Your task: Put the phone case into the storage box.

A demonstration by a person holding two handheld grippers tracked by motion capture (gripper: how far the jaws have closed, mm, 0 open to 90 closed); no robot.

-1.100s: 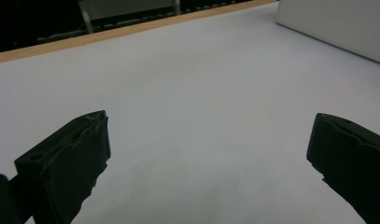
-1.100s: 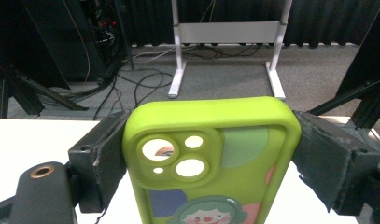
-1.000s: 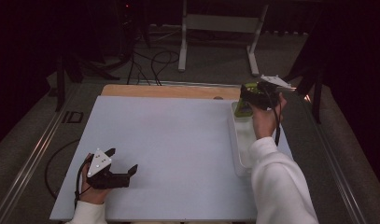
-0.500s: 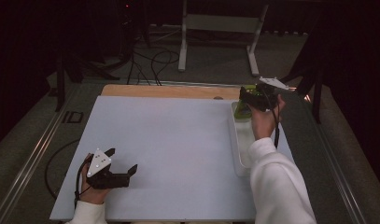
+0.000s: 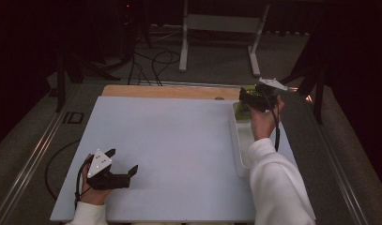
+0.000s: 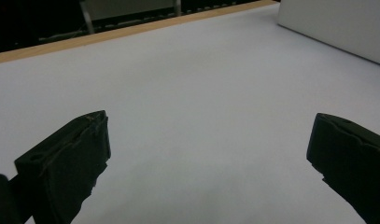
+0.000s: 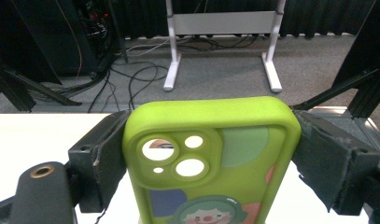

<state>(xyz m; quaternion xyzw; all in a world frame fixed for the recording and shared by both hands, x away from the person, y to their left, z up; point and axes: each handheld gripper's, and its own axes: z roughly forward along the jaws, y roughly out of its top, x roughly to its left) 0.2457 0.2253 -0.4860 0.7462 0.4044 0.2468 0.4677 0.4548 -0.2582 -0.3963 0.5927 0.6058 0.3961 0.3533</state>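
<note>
I've got the green phone case [image 7: 211,163] clamped across its width in my right gripper [image 7: 211,154], and the jaws stand wide only because the case is wide: both black pads press flat on its long edges, left and right of centre in the right gripper view. The worry here is that soft rubbery shell. I judge it could bow under the squeeze and pop out, or twist in the pads if I swing the hand fast, since the grip sits near the camera-hole end and the rest hangs below, out of frame. In the high view the right gripper [image 5: 254,99] sits at the upper right, over the far end of the white tray [image 5: 240,154], with the case [image 5: 245,110] just a sliver of green under it. If it slips there it may drop onto the tray rim and bounce off the table [image 5: 179,140] toward the floor at the right. I can't tell whether the case is lifted clear of the tray or touching it, so dragging is a second risk. My left gripper [image 5: 120,164] rests at the lower left on the white sheet, jaws spread wide with nothing between them, as the left gripper [image 6: 206,154] view confirms, well apart from the case and no help if it falls.
</note>
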